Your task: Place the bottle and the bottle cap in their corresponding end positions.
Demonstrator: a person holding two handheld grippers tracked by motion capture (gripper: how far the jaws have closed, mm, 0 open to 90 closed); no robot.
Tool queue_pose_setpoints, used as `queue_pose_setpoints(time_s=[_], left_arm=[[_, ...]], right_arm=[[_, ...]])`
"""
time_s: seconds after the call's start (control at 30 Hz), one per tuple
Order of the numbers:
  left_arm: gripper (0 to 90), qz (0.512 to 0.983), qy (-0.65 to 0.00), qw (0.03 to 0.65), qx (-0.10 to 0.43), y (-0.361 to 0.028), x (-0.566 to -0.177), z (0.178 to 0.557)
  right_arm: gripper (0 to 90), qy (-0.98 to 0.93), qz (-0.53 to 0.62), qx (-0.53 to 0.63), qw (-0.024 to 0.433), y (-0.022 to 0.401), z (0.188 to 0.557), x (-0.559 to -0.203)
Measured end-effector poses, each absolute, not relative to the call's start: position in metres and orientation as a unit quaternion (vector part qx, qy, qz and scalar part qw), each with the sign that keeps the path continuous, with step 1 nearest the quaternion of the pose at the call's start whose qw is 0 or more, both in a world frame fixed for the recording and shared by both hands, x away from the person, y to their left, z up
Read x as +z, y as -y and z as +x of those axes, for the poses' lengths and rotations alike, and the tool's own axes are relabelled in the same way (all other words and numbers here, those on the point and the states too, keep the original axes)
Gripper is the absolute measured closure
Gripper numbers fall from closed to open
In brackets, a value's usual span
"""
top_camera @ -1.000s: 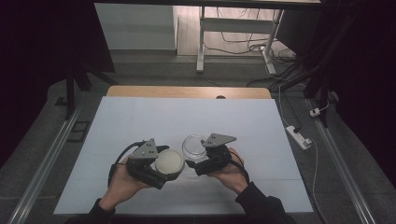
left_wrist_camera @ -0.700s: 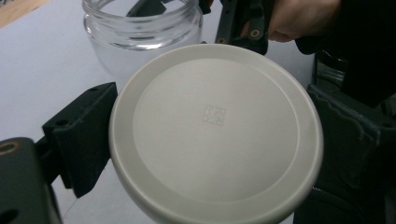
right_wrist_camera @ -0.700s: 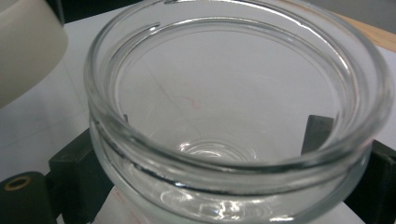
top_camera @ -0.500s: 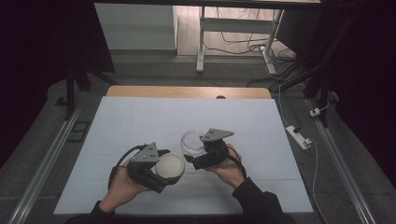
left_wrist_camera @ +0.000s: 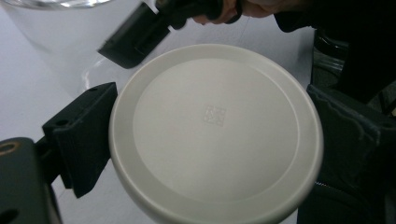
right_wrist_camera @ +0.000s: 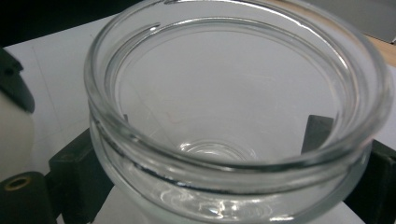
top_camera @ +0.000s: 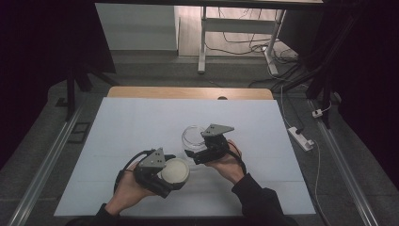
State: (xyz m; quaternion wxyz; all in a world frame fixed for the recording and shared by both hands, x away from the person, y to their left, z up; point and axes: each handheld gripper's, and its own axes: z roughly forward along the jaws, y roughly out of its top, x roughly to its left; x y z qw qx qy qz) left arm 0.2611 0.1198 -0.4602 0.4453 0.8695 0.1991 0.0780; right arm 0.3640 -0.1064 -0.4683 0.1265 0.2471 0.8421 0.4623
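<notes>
The left gripper (top_camera: 175,173) is clamped on the white lid (top_camera: 176,171), jaws on opposite edges; the right gripper (top_camera: 192,147) grips the empty glass jar (top_camera: 194,137) on the surface (top_camera: 122,132). Capping looks to be in hand — next the lid must come level over the mouth. Since a second ago, the jar has slid farther from the lid.

A round white lid (left_wrist_camera: 215,133) sits clamped edgewise between the left hand-held gripper (left_wrist_camera: 205,140)'s two black jaws. Beyond it, above the white tabletop (left_wrist_camera: 23,88), the right hand-held gripper (left_wrist_camera: 140,32) holds a clear glass jar (left_wrist_camera: 51,28).
</notes>
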Motion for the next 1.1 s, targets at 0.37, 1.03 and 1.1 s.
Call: queue_pose_setpoints(time_s=[0.37,1.03,1.1], left_arm=[[7.9,0.871,-0.201,0.441,0.075,-0.108,-0.474,0.268],[7.9,0.870,-0.216,0.436,0.084,-0.093,-0.498,0.288],[7.9,0.871,-0.216,0.433,0.084,-0.091,-0.501,0.290]], right_arm=[[6.6,-0.844,0.252,0.454,0.133,0.100,0.380,-0.471],[6.6,-0.840,0.270,0.447,0.148,0.093,0.412,-0.477],[6.6,-0.839,0.270,0.448,0.148,0.092,0.414,-0.477]])
